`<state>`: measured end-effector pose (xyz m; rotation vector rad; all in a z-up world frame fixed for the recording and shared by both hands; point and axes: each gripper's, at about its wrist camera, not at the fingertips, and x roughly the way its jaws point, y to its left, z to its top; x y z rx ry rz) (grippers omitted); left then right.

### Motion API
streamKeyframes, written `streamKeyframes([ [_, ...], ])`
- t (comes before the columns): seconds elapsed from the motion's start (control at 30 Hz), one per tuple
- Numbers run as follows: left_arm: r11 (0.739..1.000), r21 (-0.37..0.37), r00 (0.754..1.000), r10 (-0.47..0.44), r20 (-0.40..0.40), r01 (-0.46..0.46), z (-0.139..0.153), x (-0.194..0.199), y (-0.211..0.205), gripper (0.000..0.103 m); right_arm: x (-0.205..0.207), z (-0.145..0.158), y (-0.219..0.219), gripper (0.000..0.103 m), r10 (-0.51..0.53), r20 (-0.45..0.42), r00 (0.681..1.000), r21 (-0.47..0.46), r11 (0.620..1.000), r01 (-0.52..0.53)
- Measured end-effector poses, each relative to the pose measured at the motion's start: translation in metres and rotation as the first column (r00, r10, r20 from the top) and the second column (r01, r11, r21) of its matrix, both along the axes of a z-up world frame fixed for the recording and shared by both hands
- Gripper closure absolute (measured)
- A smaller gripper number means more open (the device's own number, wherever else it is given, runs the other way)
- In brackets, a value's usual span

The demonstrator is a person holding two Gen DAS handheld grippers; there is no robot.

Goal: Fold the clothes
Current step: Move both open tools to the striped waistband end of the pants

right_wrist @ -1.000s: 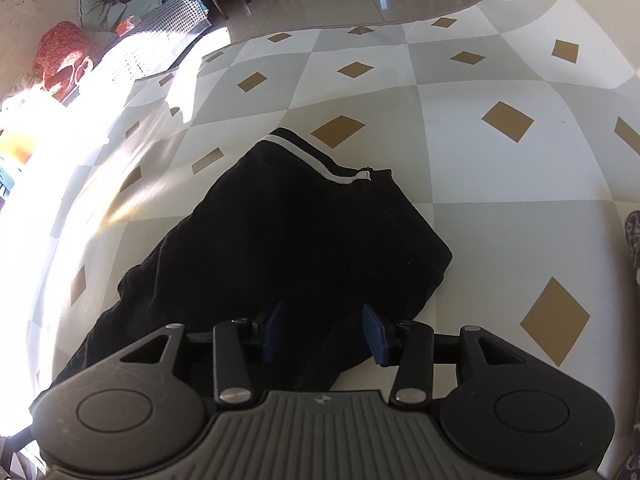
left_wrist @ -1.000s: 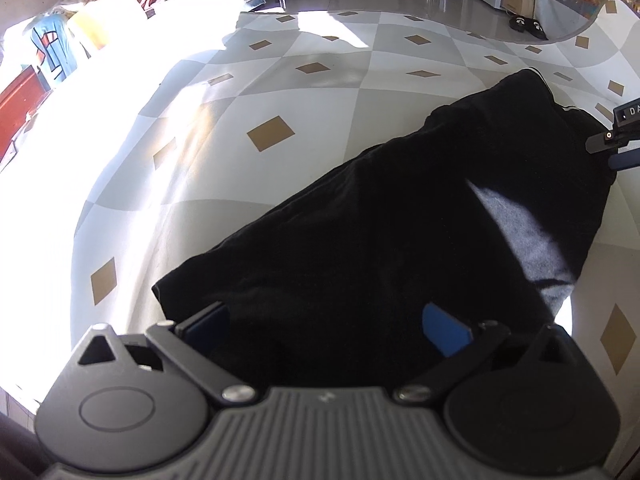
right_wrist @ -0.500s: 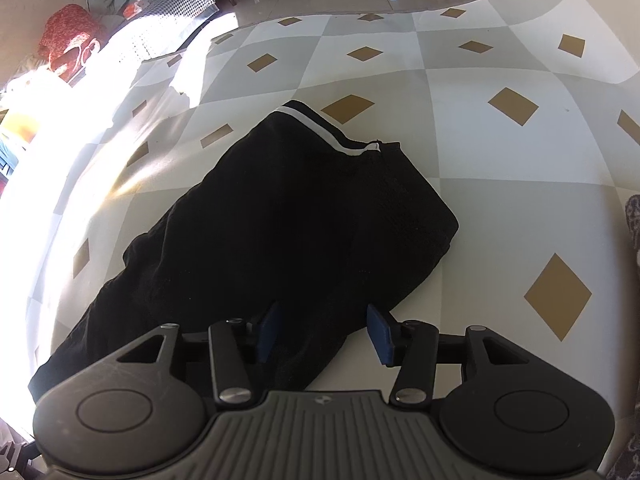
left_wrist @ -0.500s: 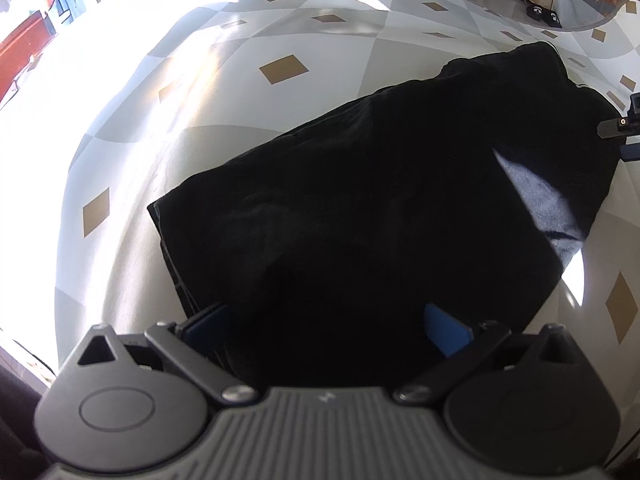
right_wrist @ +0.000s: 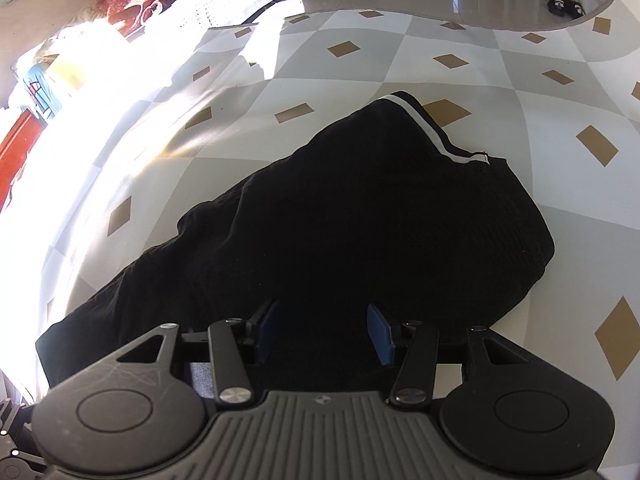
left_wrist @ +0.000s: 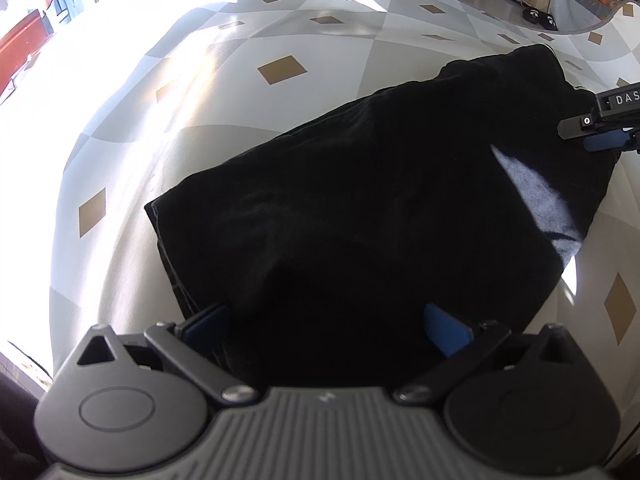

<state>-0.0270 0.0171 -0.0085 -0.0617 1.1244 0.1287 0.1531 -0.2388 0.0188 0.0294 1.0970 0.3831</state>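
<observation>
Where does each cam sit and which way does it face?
Left wrist: on the left tongs, angled down over the near end of the black garment; its own open fingers show, and the right tongs at the right edge.
Right wrist: on the right tongs, angled down toward the white-striped end; its own parted fingers show.
Shared: the same garment and the checked cloth.

The black garment (right_wrist: 360, 232) is matt, soft cloth with a fine knit texture and a smooth white stripe. The checked sheet (left_wrist: 280, 128) under it looks smooth. The grippers' housings are matt ribbed plastic with shiny metal rivets.
</observation>
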Motion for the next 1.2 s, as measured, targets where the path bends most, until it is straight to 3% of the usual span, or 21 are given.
streamKeyframes([
  [0.3, 1.0, -0.013, 1.0, -0.001, 0.007, 0.001, 0.0, 0.003, 0.006, 0.0, -0.015, -0.012, 0.013, 0.052, 0.134, 0.058, 0.989, -0.132, 0.983, -0.125],
  [0.6, 1.0, -0.025, 1.0, 0.019, 0.004, -0.019, -0.002, 0.012, 0.013, 0.0, -0.024, -0.013, 0.019, 0.05, 0.178, 0.065, 0.982, -0.205, 0.965, -0.162],
  [1.2, 1.0, -0.008, 1.0, 0.013, 0.002, -0.013, -0.004, 0.028, 0.031, 0.0, -0.042, -0.011, 0.015, 0.048, 0.196, 0.048, 0.98, -0.228, 0.957, -0.18],
])
